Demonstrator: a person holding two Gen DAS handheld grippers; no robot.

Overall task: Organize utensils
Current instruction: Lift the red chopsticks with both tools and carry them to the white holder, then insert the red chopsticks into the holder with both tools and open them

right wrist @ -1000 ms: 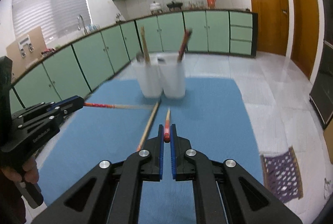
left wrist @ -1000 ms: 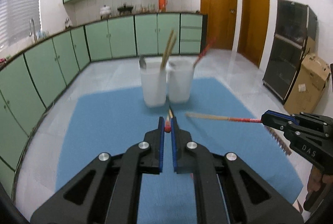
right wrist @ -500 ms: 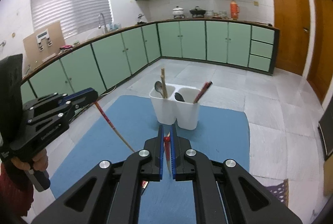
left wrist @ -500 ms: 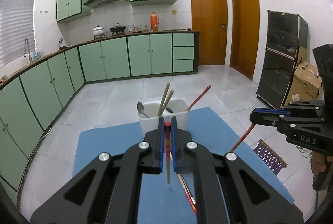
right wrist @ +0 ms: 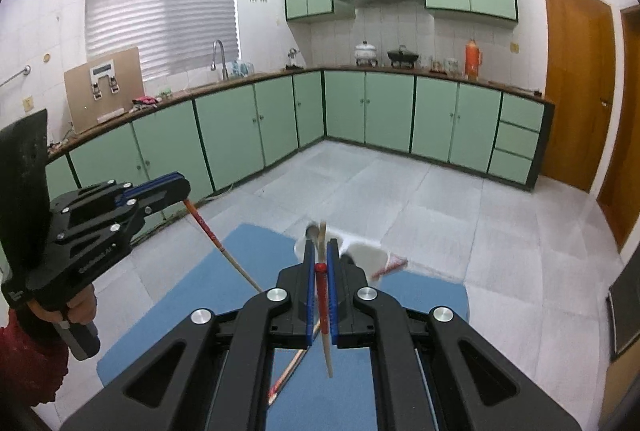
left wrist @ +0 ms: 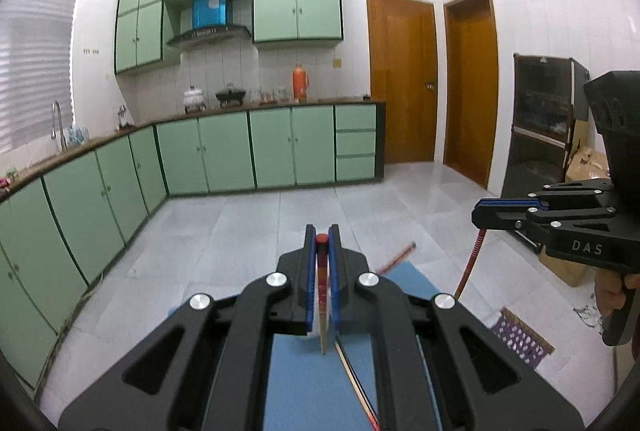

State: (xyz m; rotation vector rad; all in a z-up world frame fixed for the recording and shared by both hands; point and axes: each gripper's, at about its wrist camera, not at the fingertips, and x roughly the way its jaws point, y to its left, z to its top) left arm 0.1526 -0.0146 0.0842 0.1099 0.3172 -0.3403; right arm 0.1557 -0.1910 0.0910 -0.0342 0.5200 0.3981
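My left gripper (left wrist: pixel 322 237) is shut on a red-topped chopstick (left wrist: pixel 322 295) that hangs down over the blue mat (left wrist: pixel 296 383). It also shows in the right wrist view (right wrist: pixel 182 187), chopstick (right wrist: pixel 218 245) slanting down. My right gripper (right wrist: pixel 320 267) is shut on a second red-topped chopstick (right wrist: pixel 324 315), tip hanging down; it also shows in the left wrist view (left wrist: pixel 480 215). The white two-cup utensil holder (right wrist: pixel 366 255) sits on the mat just beyond my right fingers, with a spoon and chopsticks in it. Another chopstick (right wrist: pixel 288 371) lies on the mat.
The mat lies on a grey surface (right wrist: pixel 420 199). Green kitchen cabinets (left wrist: pixel 224 155) run along the left and back. Wooden doors (left wrist: pixel 404 83), a dark cabinet (left wrist: pixel 544 135) and cardboard boxes stand to the right.
Both grippers have risen and tilted up with their chopsticks; the holder has dropped low in the right view and out of sight in the left view.
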